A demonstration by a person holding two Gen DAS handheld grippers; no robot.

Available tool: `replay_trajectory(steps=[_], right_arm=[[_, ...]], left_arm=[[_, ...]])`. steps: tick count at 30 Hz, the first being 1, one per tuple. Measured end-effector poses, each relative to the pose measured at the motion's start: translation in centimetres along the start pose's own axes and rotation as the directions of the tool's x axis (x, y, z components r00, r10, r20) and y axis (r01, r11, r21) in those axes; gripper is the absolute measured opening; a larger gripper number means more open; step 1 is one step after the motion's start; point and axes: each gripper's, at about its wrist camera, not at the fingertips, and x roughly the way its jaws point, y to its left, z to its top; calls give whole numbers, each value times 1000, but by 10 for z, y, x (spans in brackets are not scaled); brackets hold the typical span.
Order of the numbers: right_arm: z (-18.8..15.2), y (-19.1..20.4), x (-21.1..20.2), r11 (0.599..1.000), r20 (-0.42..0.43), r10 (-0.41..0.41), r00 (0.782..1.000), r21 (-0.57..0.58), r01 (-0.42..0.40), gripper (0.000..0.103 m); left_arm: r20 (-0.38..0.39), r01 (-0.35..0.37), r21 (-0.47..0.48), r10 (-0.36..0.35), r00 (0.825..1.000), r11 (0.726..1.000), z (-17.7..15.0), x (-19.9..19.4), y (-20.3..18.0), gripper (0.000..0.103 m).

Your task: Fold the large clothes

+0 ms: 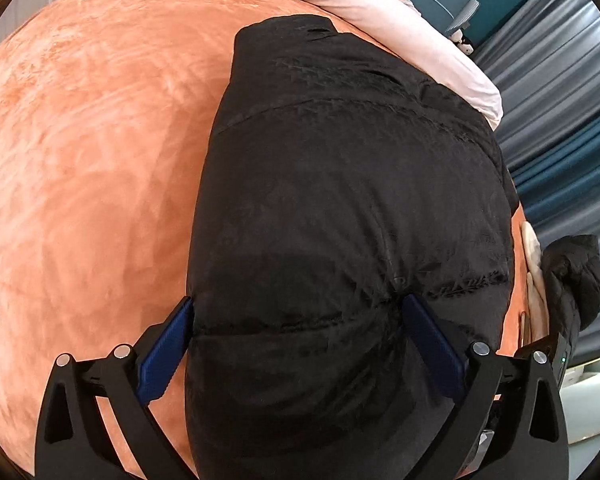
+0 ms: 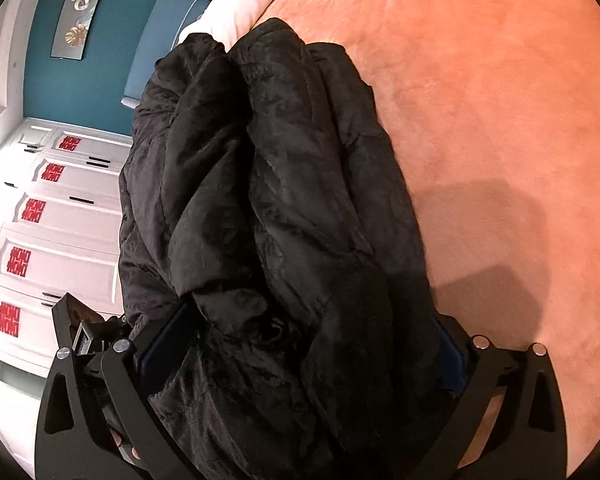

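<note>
We've got the black puffer jacket [image 1: 352, 208] lying on the bed [image 1: 92, 152], on its orange plush cover, w/ quilted seams running across it. In the left wrist view it looks already doubled into a long thick slab; in the right wrist view the bunched end [image 2: 268, 184] is rumpled, folds piled on each other (can't tell which part of the garment this is).

Left gripper [image 1: 296, 320]: the 2 blue fingers stand wide apart and press into the padding on both sides, so we're clamped on a fat wad of jacket. Right gripper [image 2: 304, 336]: same story, spread wide w/ the bulk stuffed between the fingers; its right finger is mostly buried under fabric.

Our read: we're mid-fold, both ends held. To do this well we should lift both ends level, keep the cloth taut between us so the padding doesn't sag, then lay 1 half squarely over the other w/ edges matched. Puffy fill springs back, so press down along the crease before letting go. Slick shell may slip, so keep the squeeze firm.

Further out: a pale pink duvet [image 1: 400, 12] at the bed's far edge, grey-blue curtains [image 1: 560, 92], and white cabinets [image 2: 56, 216] w/ red stickers.
</note>
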Motion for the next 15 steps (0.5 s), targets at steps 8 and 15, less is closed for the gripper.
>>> replay_trajectory(steps=[8, 15], right_arm=[[-9, 13, -8, 999, -3, 25, 1000, -33, -25, 63], [-31, 53, -20, 993, -2, -30, 1000, -116, 30, 42]], left_arm=[[-2, -46, 99, 46, 999, 994, 0, -16, -20, 80], [36, -121, 229, 116, 993, 966, -5, -45, -40, 61]])
